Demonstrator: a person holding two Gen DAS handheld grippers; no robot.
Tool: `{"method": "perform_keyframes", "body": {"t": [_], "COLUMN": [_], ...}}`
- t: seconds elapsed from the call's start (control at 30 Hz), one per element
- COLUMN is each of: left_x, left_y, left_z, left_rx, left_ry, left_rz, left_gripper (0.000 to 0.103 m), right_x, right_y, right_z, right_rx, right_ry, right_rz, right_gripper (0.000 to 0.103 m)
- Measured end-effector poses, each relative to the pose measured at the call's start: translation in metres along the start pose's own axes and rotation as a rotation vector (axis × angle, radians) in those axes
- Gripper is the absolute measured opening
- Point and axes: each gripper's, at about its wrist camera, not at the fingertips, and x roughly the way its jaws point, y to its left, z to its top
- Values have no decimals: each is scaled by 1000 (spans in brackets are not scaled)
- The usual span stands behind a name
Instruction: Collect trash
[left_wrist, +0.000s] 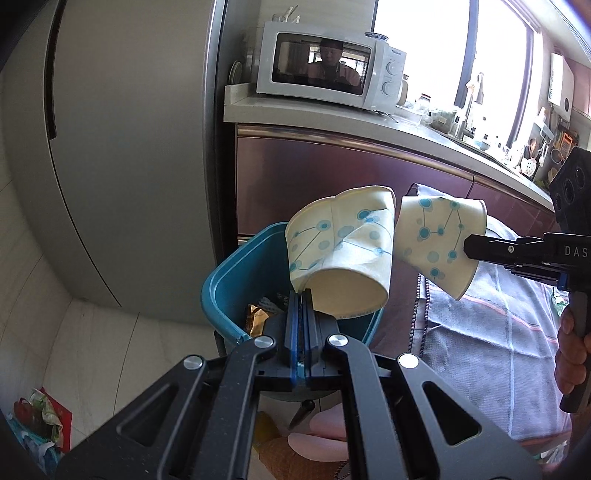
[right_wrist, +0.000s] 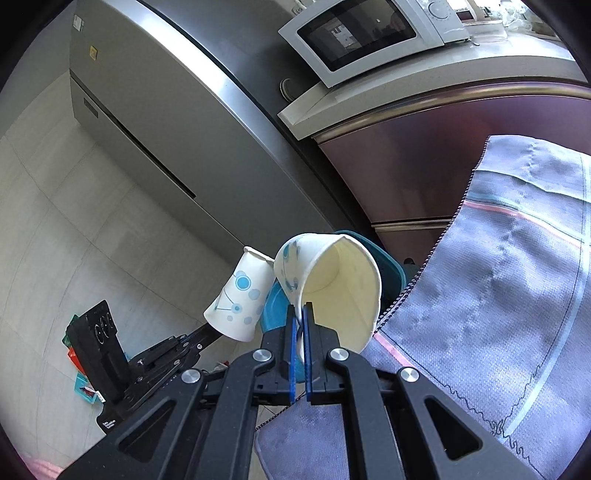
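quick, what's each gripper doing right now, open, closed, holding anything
Left gripper: closed on the rim of a dented paper cup over the blue trash bin.
Right gripper: closed on the rim of another paper cup.

You hold two paper cups: the crumpled cup (left_wrist: 343, 254) in your left gripper (left_wrist: 301, 295) is matt, creased paper, and the second cup (left_wrist: 439, 240) looks smoother. Both grippers are matt black plastic with shiny metal pins (the pads look blue). The bin (left_wrist: 221, 291) is glossy teal plastic. The cloth (right_wrist: 498, 295) beside you is grey, woven and rough. The fridge (left_wrist: 129, 166) has a brushed metal finish, and the cabinet front (left_wrist: 332, 177) is glossy.
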Motion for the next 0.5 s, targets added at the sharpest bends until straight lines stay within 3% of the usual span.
{"method": "perform_keyframes", "body": {"t": [0.5], "left_x": [32], "left_y": [5], "left_z": [-2], "left_rx": [-9], "left_ry": [48], "left_rz": [39], "left_gripper": [2], "right_x": [28], "right_y": [-3], "right_z": [9], "right_rx": [5], "right_ry": [46], "right_rz": [-49], "right_gripper": [2]}}
